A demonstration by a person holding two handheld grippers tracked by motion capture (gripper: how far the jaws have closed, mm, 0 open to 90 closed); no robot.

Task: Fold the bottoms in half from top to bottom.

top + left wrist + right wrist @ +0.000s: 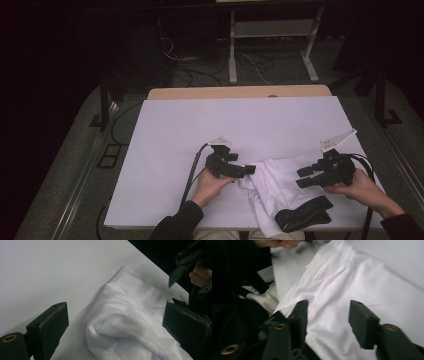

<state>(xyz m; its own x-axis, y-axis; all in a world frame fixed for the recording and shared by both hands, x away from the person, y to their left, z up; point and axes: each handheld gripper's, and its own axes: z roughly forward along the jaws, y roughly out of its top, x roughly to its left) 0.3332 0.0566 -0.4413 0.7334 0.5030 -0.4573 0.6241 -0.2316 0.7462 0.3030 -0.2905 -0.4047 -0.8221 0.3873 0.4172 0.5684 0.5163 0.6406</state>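
So there's a crumpled white garment of fine perforated mesh fabric with a black elastic waistband (280, 187) lying on the white-covered counter (200, 125), down by the near edge and right of the middle. The black waistband end hangs right at the near edge, almost off it.

The left gripper (248, 170) sits at the garment's left side, pointing across toward the right edge of the counter. In the left gripper view its jaws stand wide apart with a raised fold of the white mesh (125, 320) lying between them, but the pads don't press on the cloth, so it's open and not gripping anything.

The right gripper (304, 177) is over the right part of the garment, pointing back toward the left one, held in the person's right hand (362, 187). Its jaws are parted about halfway, with the white fabric (342, 297) lying loose and flat under the gap, nothing pinched. In that same view the cloth is a bit blurred.

The two grippers face each other with the bunched middle of the garment between them.
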